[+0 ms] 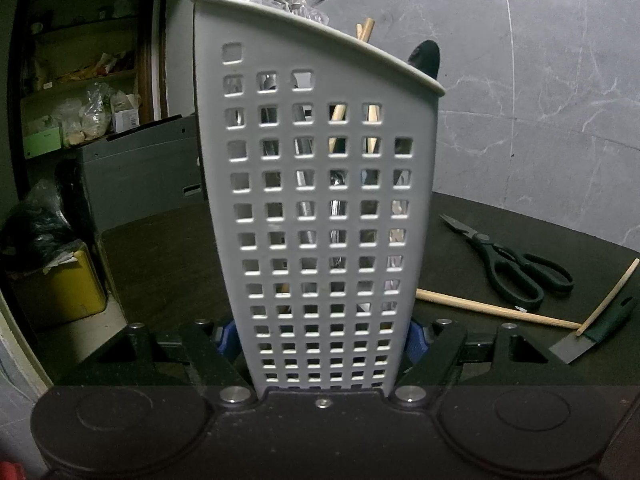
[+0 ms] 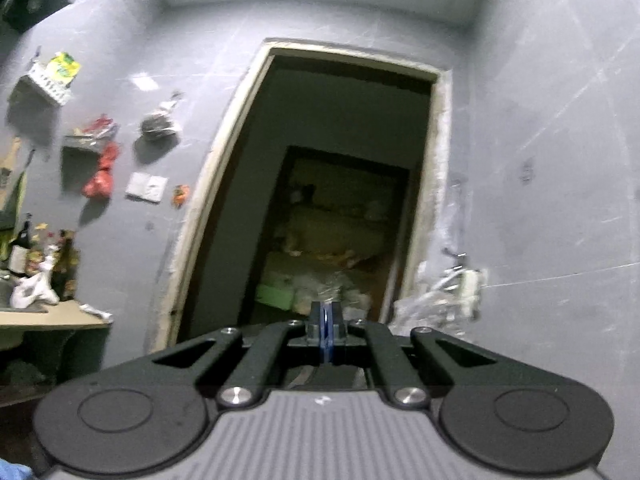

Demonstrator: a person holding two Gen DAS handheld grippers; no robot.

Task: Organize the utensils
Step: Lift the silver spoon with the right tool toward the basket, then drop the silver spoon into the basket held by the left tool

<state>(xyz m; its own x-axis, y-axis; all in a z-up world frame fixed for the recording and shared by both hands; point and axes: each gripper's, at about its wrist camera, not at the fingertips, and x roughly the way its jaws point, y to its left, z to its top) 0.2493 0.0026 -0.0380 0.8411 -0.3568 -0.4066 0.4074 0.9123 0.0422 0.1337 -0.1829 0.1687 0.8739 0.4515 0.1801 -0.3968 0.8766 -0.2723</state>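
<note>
A tall white perforated utensil holder stands upright on the dark table, filling the left wrist view. My left gripper is shut on its base, one blue pad pressed to each side. Wooden chopsticks, a black handle and metal utensils stand inside it. To its right on the table lie black scissors, a long chopstick, a second chopstick and a green-handled knife. My right gripper is shut with nothing in it, raised and aimed at a doorway; no utensil shows in its view.
A grey box and a yellow container sit beyond the table's left edge, below cluttered shelves. A grey marbled wall backs the table. In the right wrist view a dark doorway faces me, with a counter of bottles at the left.
</note>
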